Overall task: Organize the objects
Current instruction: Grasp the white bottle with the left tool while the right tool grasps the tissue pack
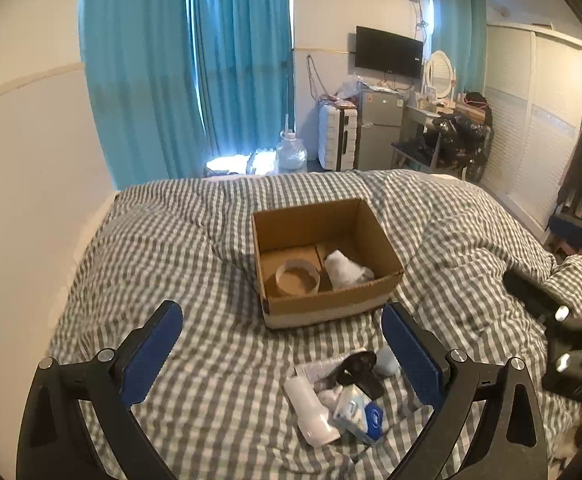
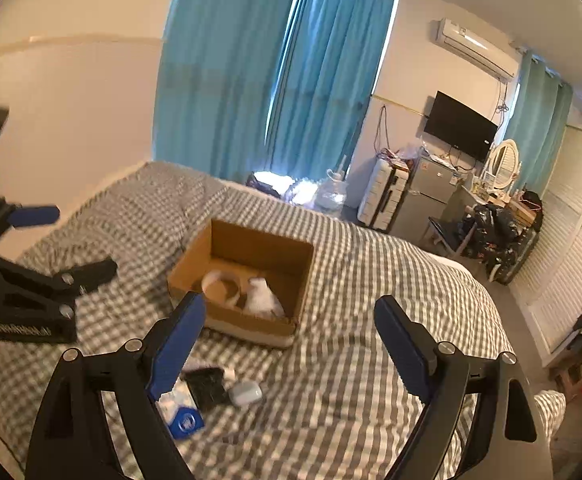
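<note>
My left claw [image 1: 281, 354] hangs low in the left wrist view, its blue-padded jaws wide apart and holding nothing above the grey checked bedspread [image 1: 179, 240]. At frame centre sits the open cardboard box [image 1: 327, 304], with a tape roll [image 1: 297, 276] in its left part and a crumpled white cloth [image 1: 345, 270] just beside it on the right. Lower, right of centre, a small heap lies on the cover: a white tube [image 1: 311, 412], a blue-and-white packet [image 1: 361, 410], a black brush [image 1: 361, 370] and a pale blue case [image 1: 387, 360], all touching or overlapping. In the right wrist view my right claw [image 2: 289, 344] is likewise spread open and empty, with the heap at lower left beside its left finger.
</note>
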`<act>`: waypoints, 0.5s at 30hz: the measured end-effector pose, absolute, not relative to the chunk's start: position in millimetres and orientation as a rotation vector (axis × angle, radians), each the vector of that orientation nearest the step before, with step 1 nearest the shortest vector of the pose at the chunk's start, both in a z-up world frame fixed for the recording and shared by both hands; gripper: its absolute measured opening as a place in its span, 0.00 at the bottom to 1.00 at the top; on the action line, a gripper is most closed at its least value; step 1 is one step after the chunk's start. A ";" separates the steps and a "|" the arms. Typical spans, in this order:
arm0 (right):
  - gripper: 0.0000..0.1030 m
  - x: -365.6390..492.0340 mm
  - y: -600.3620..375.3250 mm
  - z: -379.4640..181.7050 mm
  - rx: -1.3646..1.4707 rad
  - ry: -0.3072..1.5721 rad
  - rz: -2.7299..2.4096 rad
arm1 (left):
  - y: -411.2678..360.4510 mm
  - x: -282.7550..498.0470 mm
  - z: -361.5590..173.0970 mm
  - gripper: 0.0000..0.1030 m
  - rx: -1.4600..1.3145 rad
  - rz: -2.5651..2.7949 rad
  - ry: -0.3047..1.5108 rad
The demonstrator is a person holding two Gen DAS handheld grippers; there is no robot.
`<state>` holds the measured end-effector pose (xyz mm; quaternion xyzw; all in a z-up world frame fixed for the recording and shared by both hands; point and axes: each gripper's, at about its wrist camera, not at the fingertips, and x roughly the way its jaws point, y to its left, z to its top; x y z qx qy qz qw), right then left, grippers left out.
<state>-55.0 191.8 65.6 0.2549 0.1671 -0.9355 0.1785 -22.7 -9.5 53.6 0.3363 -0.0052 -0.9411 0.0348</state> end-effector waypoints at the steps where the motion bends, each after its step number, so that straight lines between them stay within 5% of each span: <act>1: 0.84 -53.0 192.7 55.5 0.737 0.467 -2.640 | -8.4 -20.8 47.5 0.99 1.036 -2.887 -0.014; 15: 0.84 -56.7 180.1 -69.8 1.010 0.405 -2.455 | -10.2 -26.1 -82.4 0.99 1.281 -2.641 -0.052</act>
